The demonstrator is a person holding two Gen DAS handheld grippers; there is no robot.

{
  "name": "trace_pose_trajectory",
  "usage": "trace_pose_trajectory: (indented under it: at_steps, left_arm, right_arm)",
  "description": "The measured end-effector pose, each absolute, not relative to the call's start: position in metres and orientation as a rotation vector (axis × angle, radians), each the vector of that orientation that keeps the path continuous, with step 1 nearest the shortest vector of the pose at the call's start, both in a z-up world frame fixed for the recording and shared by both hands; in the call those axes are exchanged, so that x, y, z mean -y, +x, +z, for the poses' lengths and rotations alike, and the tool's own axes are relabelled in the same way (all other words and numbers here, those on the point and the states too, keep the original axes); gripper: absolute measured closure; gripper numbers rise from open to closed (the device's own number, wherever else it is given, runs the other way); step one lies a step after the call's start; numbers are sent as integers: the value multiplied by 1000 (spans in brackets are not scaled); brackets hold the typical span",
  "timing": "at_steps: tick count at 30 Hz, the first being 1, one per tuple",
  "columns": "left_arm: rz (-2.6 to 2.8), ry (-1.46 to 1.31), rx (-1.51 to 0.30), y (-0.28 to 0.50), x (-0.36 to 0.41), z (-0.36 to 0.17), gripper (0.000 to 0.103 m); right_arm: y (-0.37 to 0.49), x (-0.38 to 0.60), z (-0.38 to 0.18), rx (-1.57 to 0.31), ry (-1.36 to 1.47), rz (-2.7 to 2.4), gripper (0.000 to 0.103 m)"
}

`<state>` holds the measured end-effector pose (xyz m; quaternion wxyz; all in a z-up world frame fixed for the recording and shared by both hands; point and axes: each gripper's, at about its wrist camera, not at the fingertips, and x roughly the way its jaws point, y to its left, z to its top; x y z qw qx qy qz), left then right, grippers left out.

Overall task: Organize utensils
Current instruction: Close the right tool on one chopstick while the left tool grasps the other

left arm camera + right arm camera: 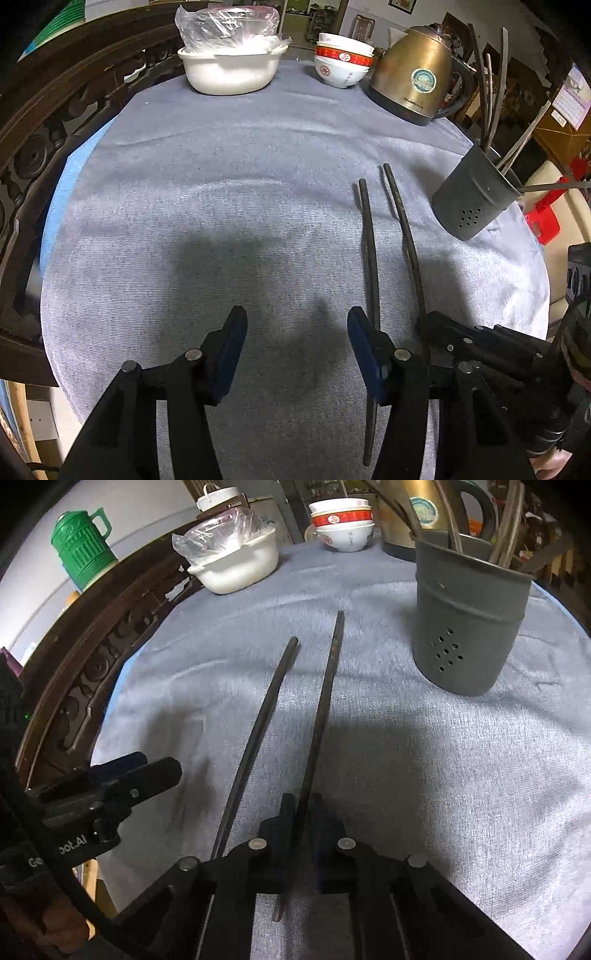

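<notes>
The right claw (303,805) is clamped on the near end of one dark chopstick (325,701), jaws pinched tight around the shaft, the rest of the stick running forward over the grey cloth toward the far edge of the surface (461,794). The stick's far tip appears to rest on the cloth or just above it; which of the two cannot be told. A second chopstick (258,723) lies loose on the cloth just to the left of the held one, nearly parallel, apart from it along its visible length.

The left claw (295,325) hangs with its jaws wide and nothing between them, just left of the loose chopstick, whose near end passes behind the claw's right-hand finger in the left wrist view.

The grey perforated utensil holder (469,616) stands upright toward the right edge of the surface, ahead and to the right of the sticks, already carrying several utensils that lean out of its rim. Along the far edge sit a white basin (232,70) with a plastic bag in it, stacked red-and-white bowls (343,59) and a brass-coloured kettle (417,77).

By the look of it, the job is nearing its end: two chopsticks remain outside the holder, one gripped for transfer, one untouched.
</notes>
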<state>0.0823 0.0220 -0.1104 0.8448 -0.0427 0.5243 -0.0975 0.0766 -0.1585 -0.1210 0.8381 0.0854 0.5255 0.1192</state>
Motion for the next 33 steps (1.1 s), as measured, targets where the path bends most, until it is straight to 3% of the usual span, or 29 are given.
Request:
trace_pose_trajectory:
  at_steps: [21, 26, 29, 30, 33]
  left_arm:
    - [-264, -11, -1165, 90, 18, -123, 45]
    - [-318, -31, -1187, 98, 28, -129, 63]
    - [-323, -18, -1177, 101, 32, -133, 81]
    - [-337, -20, -1183, 102, 33, -134, 95]
    - [-353, -21, -1179, 98, 32, -135, 96]
  right_arm:
    - [17, 216, -112, -1105, 334, 271, 92]
    - [45, 224, -102, -1040, 360, 249, 92]
    - [61, 221, -103, -1038, 370, 242, 91]
    - [65, 220, -103, -1036, 375, 241, 91]
    - [76, 214, -101, -1033, 379, 243, 91]
